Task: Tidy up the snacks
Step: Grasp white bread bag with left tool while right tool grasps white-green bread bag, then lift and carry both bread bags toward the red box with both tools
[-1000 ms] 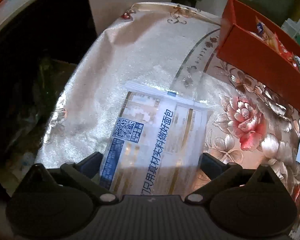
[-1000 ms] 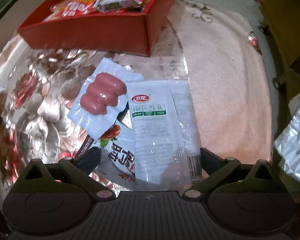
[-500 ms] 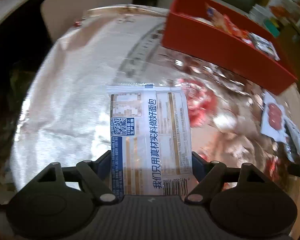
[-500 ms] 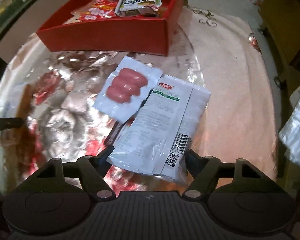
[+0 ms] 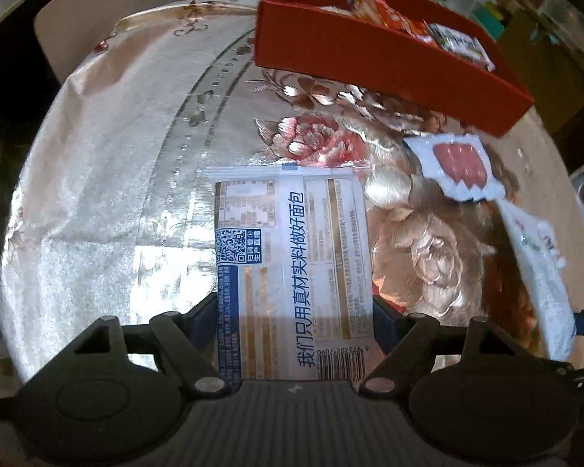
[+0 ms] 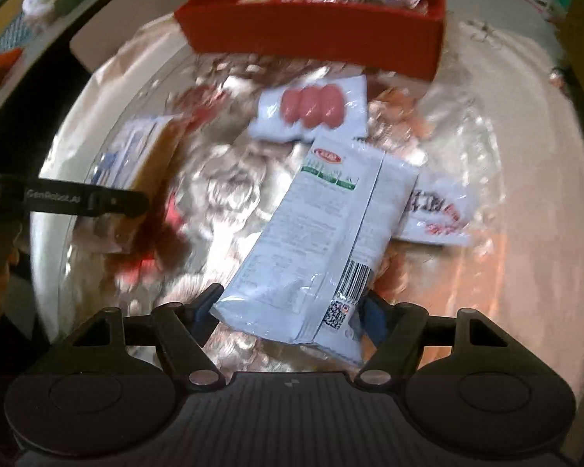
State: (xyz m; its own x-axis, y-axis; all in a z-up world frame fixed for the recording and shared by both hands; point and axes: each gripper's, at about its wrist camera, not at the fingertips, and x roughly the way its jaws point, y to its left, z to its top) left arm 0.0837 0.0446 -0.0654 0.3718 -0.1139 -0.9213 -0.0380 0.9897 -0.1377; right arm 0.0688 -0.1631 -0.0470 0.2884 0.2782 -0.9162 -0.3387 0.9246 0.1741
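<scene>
Here, both tongs grip snacks above the floral bench (image 5: 97, 202) — the left tongs (image 5: 294, 313) clamp a bread pack (image 5: 292, 257), the right tongs (image 6: 288, 311) a white packet (image 6: 319, 241). Behind: the red box (image 6: 315, 39), a sausage pack (image 6: 311, 107).

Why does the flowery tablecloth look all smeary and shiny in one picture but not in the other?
Right wrist view: the tablecloth and sausage pack are motion-smeared, with white glare streaks, while the white snack packet between the fingers stays sharp. Left wrist view: the bread packet and embroidered flowers are crisp; only the right edge blurs. Both views bulge from the fisheye lens.
</scene>
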